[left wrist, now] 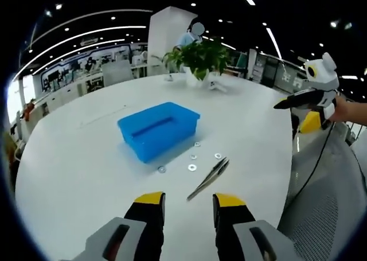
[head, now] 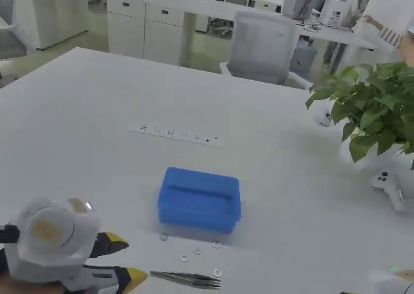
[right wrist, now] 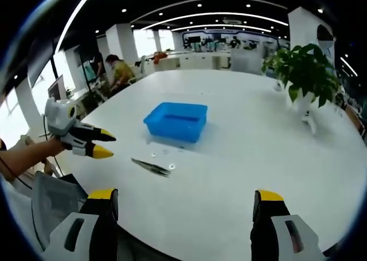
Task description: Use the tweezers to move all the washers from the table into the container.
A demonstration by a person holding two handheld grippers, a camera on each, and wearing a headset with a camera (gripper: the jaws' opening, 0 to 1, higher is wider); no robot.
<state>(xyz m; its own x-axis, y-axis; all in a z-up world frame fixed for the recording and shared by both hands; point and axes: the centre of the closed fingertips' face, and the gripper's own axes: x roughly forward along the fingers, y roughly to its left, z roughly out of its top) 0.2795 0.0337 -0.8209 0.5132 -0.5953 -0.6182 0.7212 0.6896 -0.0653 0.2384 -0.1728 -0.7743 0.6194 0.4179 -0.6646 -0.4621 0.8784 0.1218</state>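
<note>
My left gripper (left wrist: 189, 199) hangs with its jaws a little apart, holding nothing. The tweezers (left wrist: 207, 179) lie on the white table (left wrist: 86, 163) just ahead of its tips. Beyond them are the scattered washers (left wrist: 192, 167), then the blue box (left wrist: 166, 143), whose inside looks plain blue to me. My right gripper (right wrist: 183, 195) is spread wide and empty, well back from the box. A potted plant (head: 375, 106) stands far off to its right. A socket strip (head: 178, 134) is set in the table past the box.
</note>
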